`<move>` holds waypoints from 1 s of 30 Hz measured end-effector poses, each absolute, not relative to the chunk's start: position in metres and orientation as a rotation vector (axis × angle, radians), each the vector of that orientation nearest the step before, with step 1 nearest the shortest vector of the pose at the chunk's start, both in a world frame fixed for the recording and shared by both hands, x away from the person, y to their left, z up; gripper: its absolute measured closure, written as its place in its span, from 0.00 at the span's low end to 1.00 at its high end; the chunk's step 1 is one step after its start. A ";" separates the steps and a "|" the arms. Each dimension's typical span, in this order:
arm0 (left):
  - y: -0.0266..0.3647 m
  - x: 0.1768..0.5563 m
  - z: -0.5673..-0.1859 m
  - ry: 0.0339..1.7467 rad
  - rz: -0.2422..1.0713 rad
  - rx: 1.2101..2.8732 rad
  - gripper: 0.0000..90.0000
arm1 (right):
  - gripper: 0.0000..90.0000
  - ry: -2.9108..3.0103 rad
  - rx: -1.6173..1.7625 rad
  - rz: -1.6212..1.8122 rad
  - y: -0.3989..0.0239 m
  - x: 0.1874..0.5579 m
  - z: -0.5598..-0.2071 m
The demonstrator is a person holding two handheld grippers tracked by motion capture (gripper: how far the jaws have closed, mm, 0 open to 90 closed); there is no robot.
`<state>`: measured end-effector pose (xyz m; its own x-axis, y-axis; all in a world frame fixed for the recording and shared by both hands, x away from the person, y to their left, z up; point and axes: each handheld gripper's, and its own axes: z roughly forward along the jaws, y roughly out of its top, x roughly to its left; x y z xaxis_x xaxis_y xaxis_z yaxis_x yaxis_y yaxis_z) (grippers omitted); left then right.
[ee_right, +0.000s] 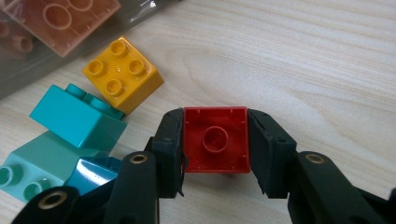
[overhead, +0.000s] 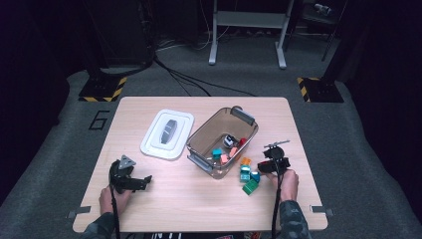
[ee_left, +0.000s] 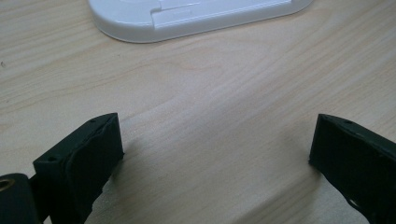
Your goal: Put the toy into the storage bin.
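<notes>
The pale wooden table point(overhead: 199, 209) is seen from the high view with broad bare wood in front of both claws and along its near edge. Between the two claws, farther from the person, a clear rectangular plastic bin point(overhead: 203, 133) with grey handles is set at an angle, a few small toy bricks lying inside it. Beyond the left claw point(overhead: 147, 179) a white rectangular plastic lid point(overhead: 152, 144) is laid flat, its rounded rim well apart from the jaws; in the left gripper view that rim point(ee_left: 196, 21) lies at the top, with nothing but bare wood up to the jaws. The left claw is released, its jaws spread wide over the tabletop with nothing between them.

The right claw point(ee_right: 215, 140) is clenched on a small red square plastic brick point(ee_right: 215, 140), hollow underside turned toward its camera, one pad pressed against each side wall. The brick is held just above or on the wood; which cannot be told. To one side of this claw, a loose cluster is crowded near the bin wall: a mint-green plastic brick point(ee_right: 32, 163), a teal plastic brick point(ee_right: 74, 119) tilted on it, a yellow four-stud plastic brick point(ee_right: 122, 72), and a small glossy blue brick point(ee_right: 95, 171) just beside the jaw. On the other side the wood is left open.
</notes>
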<state>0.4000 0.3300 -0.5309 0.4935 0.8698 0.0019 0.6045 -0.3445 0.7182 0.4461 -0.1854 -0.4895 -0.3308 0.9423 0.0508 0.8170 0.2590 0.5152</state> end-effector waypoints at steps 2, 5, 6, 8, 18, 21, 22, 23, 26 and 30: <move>0.330 0.400 -0.531 1.208 0.514 2.075 0.03 | 0.65 2.264 1.627 0.670 -0.185 0.446 -0.489; 0.330 0.400 -0.531 1.207 0.513 2.075 0.03 | 0.65 2.259 1.629 0.688 -0.186 0.446 -0.489; 0.330 0.400 -0.531 1.207 0.513 2.075 0.03 | 0.65 2.259 1.629 0.688 -0.186 0.446 -0.489; 0.330 0.400 -0.531 1.208 0.513 2.076 0.03 | 0.65 2.244 1.641 0.704 -0.188 0.445 -0.488; 0.330 0.400 -0.531 1.208 0.513 2.074 0.03 | 0.65 2.204 1.635 0.788 -0.190 0.445 -0.467; 0.330 0.400 -0.531 1.210 0.515 2.072 0.03 | 0.65 2.191 1.650 0.796 -0.188 0.445 -0.459; 0.330 0.400 -0.531 1.208 0.513 2.075 0.03 | 0.65 2.190 1.638 0.802 -0.188 0.446 -0.457; 0.330 0.400 -0.531 1.208 0.513 2.075 0.03 | 0.65 2.193 1.623 0.807 -0.188 0.446 -0.455; 0.330 0.400 -0.531 1.208 0.514 2.074 0.03 | 0.65 2.194 1.613 0.817 -0.187 0.447 -0.451; 0.330 0.400 -0.531 1.207 0.514 2.075 0.03 | 0.66 2.184 1.608 0.831 -0.186 0.448 -0.443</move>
